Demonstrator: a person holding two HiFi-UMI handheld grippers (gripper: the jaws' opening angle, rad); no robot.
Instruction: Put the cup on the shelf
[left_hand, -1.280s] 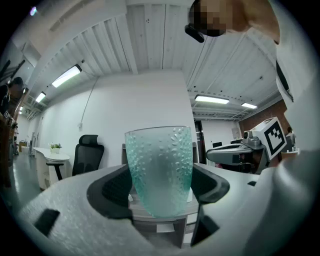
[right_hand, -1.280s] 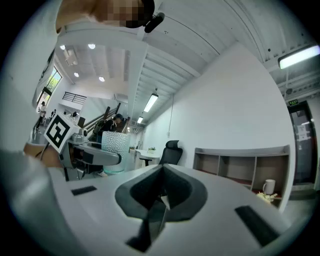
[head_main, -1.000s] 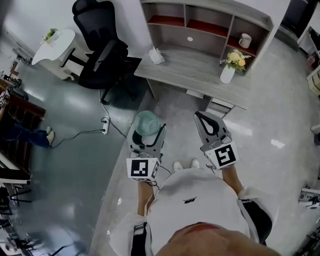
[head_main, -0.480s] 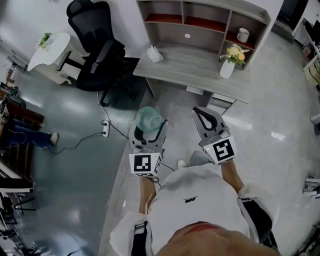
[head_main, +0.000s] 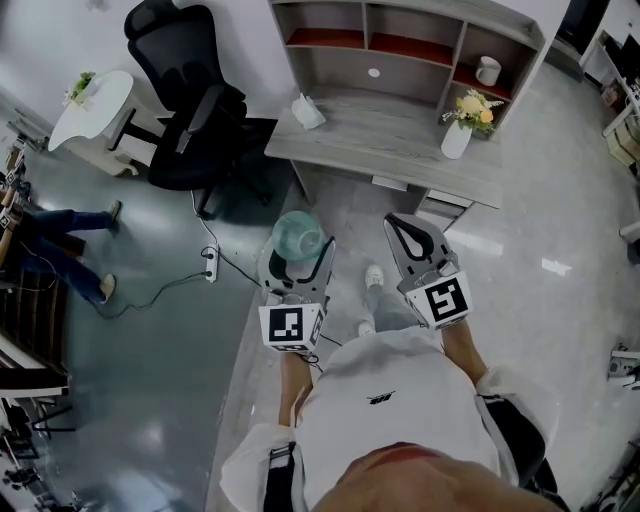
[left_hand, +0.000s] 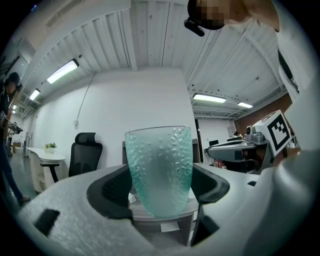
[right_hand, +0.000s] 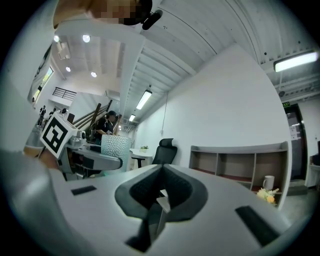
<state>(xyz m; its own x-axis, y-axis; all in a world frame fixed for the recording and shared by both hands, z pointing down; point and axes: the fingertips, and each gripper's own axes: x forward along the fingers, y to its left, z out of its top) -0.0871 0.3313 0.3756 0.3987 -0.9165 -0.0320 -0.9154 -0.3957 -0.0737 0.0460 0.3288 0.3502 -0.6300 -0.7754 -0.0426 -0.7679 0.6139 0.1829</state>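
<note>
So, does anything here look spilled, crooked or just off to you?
Nothing much. The green cup sits upright in the left tool, the right tool is shut and empty, and the flower vase stands straight on the desk. Only a power strip lies loose on the floor.

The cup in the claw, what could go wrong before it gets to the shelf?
The cup stands tall above the left claw, which grips it only low down, so it might tip or slip on the way. On the desk, the flower vase stands in front of the shelf, and a white mug already sits in the right compartment. A reach there could knock them.
</note>
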